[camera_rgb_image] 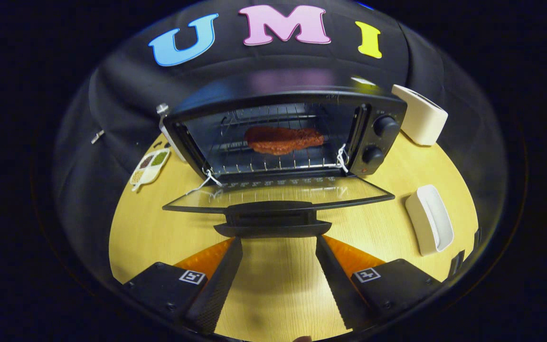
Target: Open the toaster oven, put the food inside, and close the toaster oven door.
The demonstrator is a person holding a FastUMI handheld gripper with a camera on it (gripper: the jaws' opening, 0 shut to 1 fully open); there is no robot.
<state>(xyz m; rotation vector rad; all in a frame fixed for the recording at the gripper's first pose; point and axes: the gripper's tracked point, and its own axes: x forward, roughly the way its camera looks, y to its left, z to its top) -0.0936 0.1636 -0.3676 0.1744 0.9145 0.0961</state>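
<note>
A black toaster oven (pixel 387 107) stands on the wooden table, its glass door (pixel 278 192) folded down flat toward me. A reddish-brown piece of food (pixel 283 139) lies on the wire rack (pixel 264 164) inside the cavity. The door handle (pixel 271 221) sits just ahead of my fingertips, apart from them. My gripper (pixel 278 242) is open, with bare table showing between its fingers and nothing held.
A white rectangular dish (pixel 429 224) lies to the right of the door. A white container (pixel 419 114) stands behind the oven's right side. A small divided tray (pixel 150 166) of seeds lies left of the oven. The light wooden table (pixel 159 223) extends on both sides.
</note>
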